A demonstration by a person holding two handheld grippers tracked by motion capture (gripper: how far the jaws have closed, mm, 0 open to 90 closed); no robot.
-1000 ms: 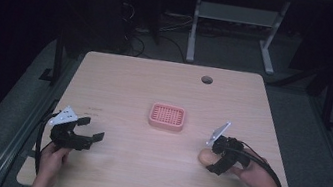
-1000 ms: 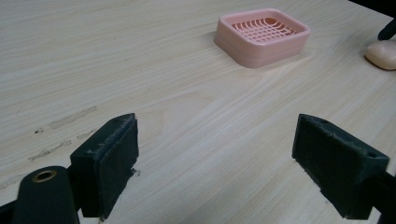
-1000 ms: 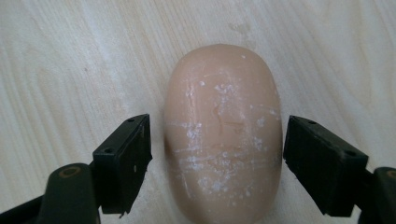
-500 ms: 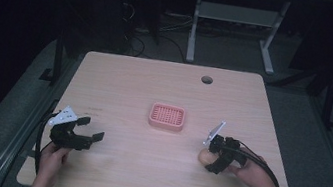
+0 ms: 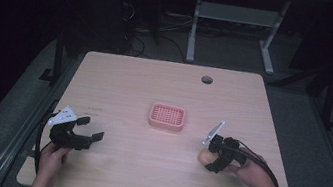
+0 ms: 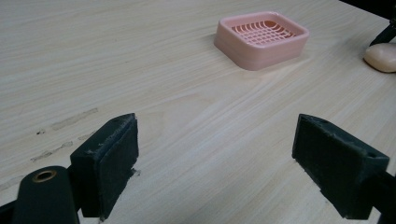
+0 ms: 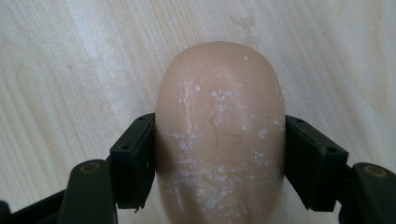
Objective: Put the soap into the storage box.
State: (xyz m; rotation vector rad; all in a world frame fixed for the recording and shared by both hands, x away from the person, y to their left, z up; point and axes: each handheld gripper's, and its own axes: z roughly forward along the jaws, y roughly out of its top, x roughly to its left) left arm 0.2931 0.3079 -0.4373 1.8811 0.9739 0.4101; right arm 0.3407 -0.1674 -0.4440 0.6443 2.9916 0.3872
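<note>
Nearest the person, the right gripper sits low on the table, not far from the front edge and well in from the right one, with bare wood open all around it. Its jaws are clenched on the soap bar, one pad on each long side (the bar lies flat on the wood, rounded end pointing away). The soap is a pale peach oval, scuffed and flecked with white. The left gripper rests near the front left corner, jaws spread wide and grasping nothing, aimed toward the middle. Farther off, the pink soap dish stands at the table's centre, well apart from both grippers.
</note>
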